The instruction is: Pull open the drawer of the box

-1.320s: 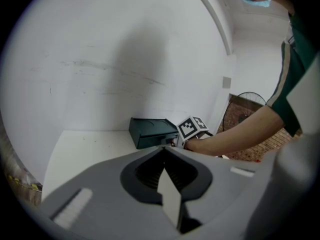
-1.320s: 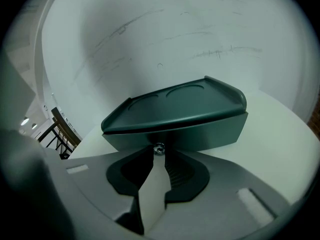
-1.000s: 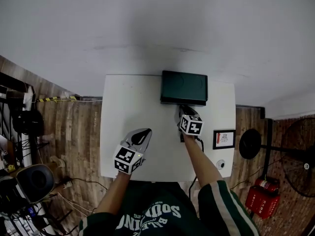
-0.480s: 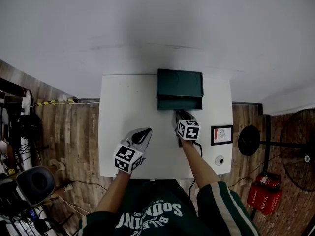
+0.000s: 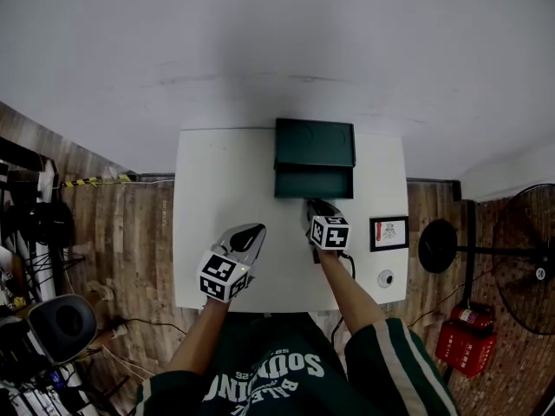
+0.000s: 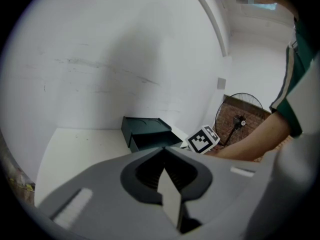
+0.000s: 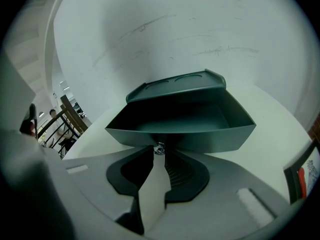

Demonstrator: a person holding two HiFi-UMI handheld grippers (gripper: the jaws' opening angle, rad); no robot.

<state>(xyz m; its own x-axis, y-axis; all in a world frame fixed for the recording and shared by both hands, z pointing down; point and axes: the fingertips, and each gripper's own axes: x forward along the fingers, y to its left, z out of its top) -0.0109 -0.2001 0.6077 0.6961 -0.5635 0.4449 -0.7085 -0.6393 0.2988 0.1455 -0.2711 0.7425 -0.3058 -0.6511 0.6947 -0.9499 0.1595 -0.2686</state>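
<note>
A dark green box stands at the far middle of the white table. Its drawer is slid out toward me, and its inside looks empty. In the right gripper view, my right gripper is shut on the small metal drawer knob at the middle of the drawer's front. From the head view this gripper sits just in front of the drawer. My left gripper hovers over the table to the left, shut and holding nothing. The box lies ahead of it.
A small framed card and a small round object lie at the table's right edge. A standing fan and a red extinguisher are on the wooden floor to the right. Dark gear sits on the floor at left.
My right gripper has drawn back toward me with the knob, and the drawer has slid further out of the box. The left gripper has stayed where it was.
</note>
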